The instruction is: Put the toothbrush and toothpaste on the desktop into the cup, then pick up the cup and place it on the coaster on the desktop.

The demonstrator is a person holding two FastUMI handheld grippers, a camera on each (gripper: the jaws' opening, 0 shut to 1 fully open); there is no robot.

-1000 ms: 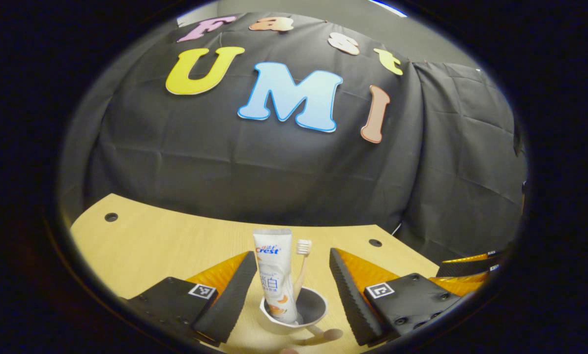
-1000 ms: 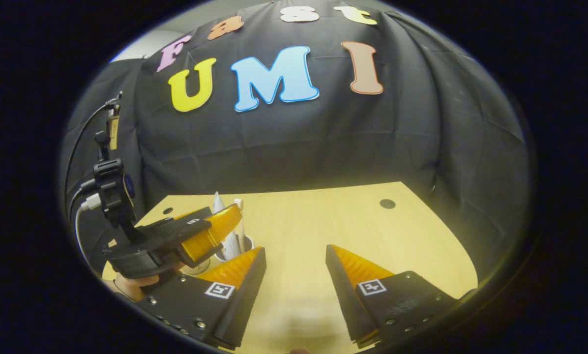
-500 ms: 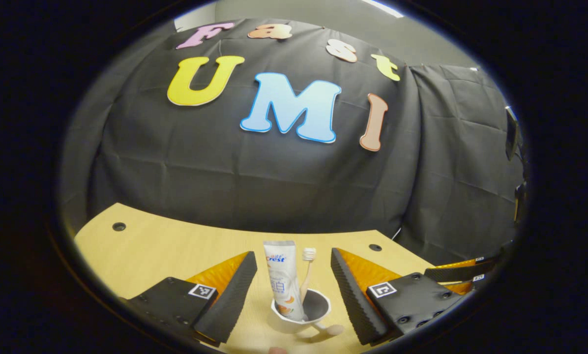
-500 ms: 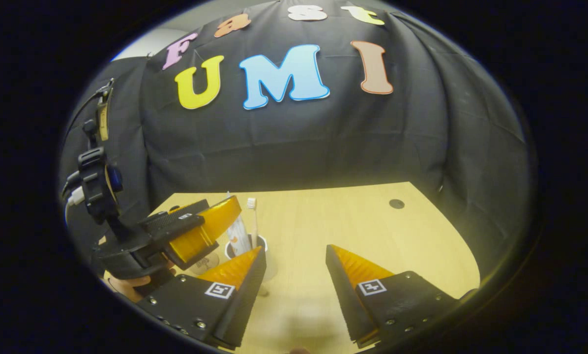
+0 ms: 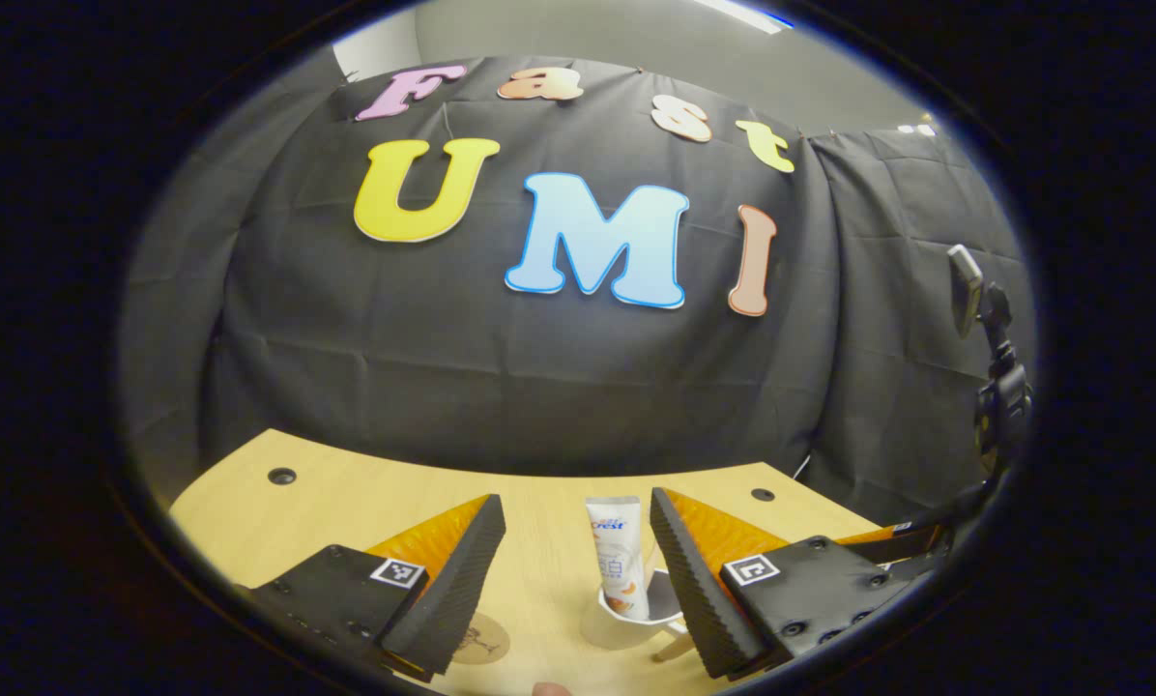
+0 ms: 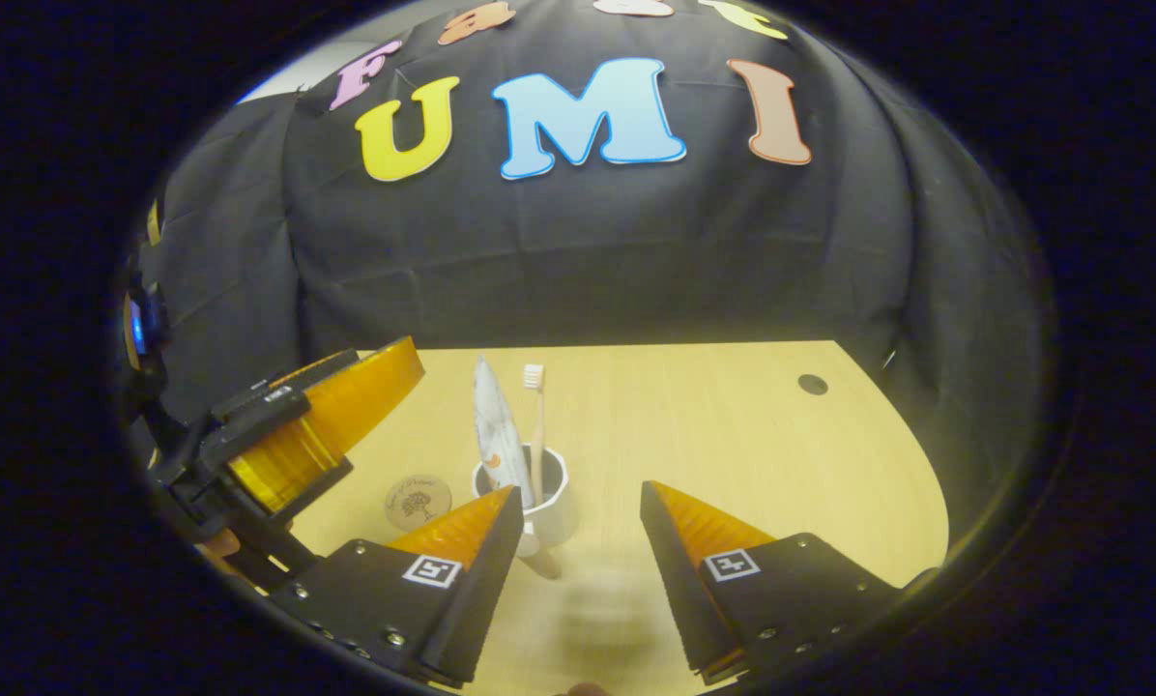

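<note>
A white cup [image 6: 554, 512] with a wooden handle stands on the light wooden desktop [image 6: 733, 435]. The toothpaste tube [image 6: 496, 425] and the toothbrush [image 6: 536, 406] stand upright in it. A round brown coaster [image 6: 419, 501] lies just left of the cup, apart from it. My right gripper [image 6: 578, 541] is open, and the cup sits just beyond its left finger. In the left gripper view the cup [image 5: 617, 628] and toothpaste [image 5: 617, 556] stand close to the right finger of my open left gripper [image 5: 573, 541], and the coaster [image 5: 481, 638] peeks out by the left finger.
My left gripper [image 6: 385, 362] hovers left of the cup and coaster in the right gripper view. The right gripper [image 5: 902, 536] shows at the far right of the left gripper view, under a device on a stand [image 5: 994, 387]. The desktop has small round holes [image 6: 812, 384].
My left gripper has drawn back and to the left from the cup, which stays standing on the desktop. The right gripper has come closer to the cup. The coaster has come into both views.
</note>
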